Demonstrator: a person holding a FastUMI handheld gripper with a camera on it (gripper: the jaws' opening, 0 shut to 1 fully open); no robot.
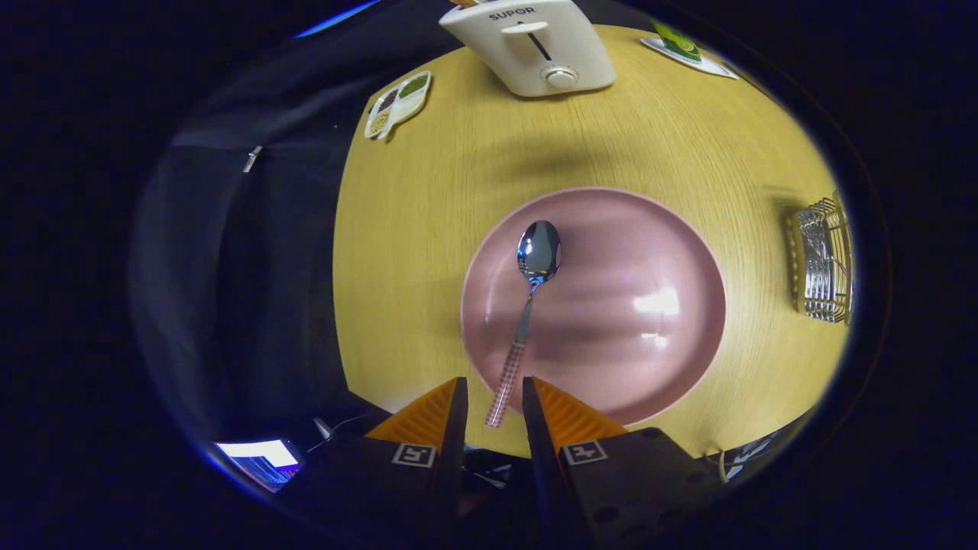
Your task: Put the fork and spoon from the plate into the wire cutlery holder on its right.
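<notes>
A steel spoon [527,305] with a checked handle lies on the pink plate [657,252], its bowl pointing away from me and its handle reaching over the plate's near rim. My gripper [494,382] is open, and its two orange fingers [428,416] stand one on each side of the handle's end. A gap shows between each finger and the handle. The wire cutlery holder [821,263] stands on the round wooden table [412,252], well to the right of the plate.
A white toaster [535,46] stands at the table's far edge. A small divided dish [397,103] sits far left, and a green item on a white card [684,46] far right. A lit screen [256,458] lies below the table, left of the fingers.
</notes>
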